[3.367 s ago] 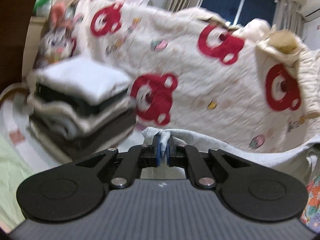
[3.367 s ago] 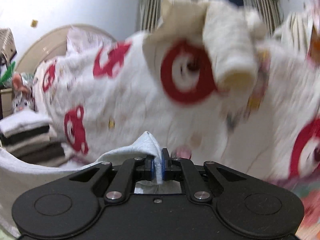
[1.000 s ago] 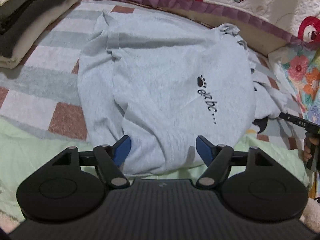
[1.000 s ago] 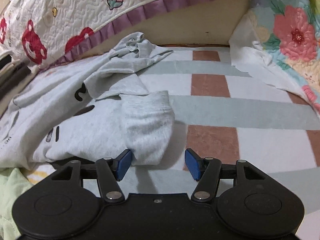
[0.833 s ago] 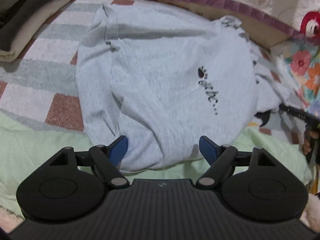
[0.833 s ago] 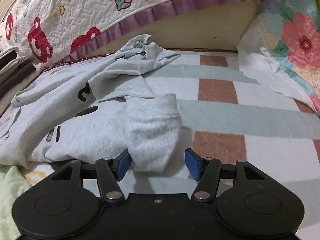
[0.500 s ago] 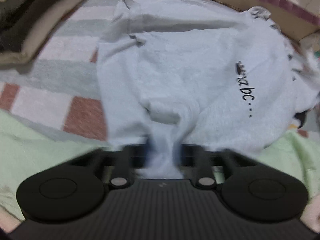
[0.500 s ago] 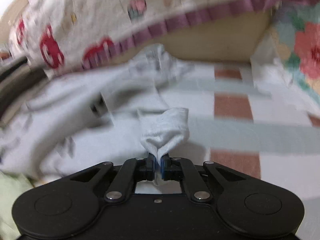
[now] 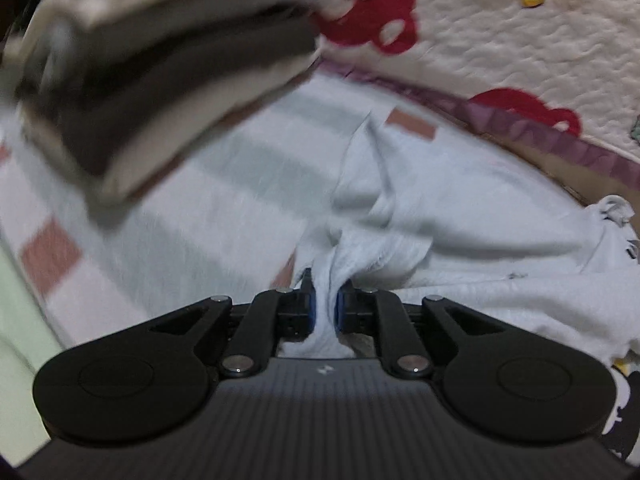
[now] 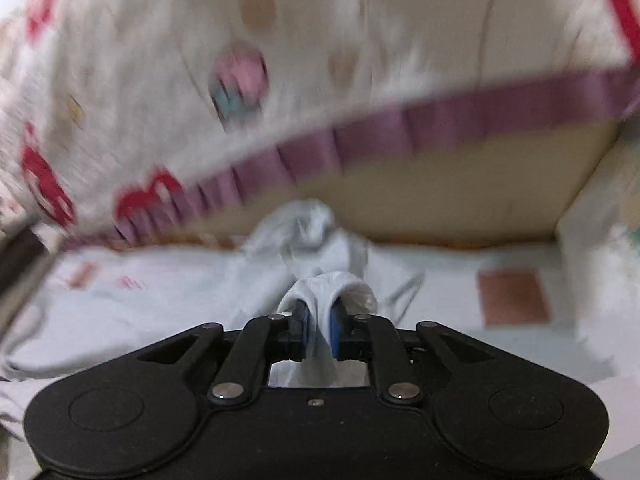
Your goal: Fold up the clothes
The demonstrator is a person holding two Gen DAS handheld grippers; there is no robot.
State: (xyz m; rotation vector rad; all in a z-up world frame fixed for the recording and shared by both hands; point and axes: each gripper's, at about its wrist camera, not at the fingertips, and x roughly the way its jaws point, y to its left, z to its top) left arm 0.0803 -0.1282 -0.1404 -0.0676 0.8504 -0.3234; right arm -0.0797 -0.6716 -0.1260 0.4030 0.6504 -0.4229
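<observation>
A light grey sweatshirt point(image 9: 460, 216) lies spread on the checked bedsheet point(image 9: 224, 184). My left gripper point(image 9: 325, 305) is shut on a bunched fold of its near edge, and the cloth rises in a ridge from the blue pads. In the right wrist view the same sweatshirt point(image 10: 160, 304) stretches to the left. My right gripper point(image 10: 319, 326) is shut on its cuff end, with a crumpled part of the sweatshirt point(image 10: 304, 228) behind. Both views are blurred by motion.
A stack of folded clothes point(image 9: 152, 64) sits at the upper left. A white quilt with red bears point(image 9: 500, 28) and a purple frill point(image 10: 460, 120) rises behind the sheet. A tan bed wall point(image 10: 440, 196) closes the far side.
Both grippers were open at the sweatshirt's edge a second ago. They have since shut on the cloth, and both views have tilted up and forward.
</observation>
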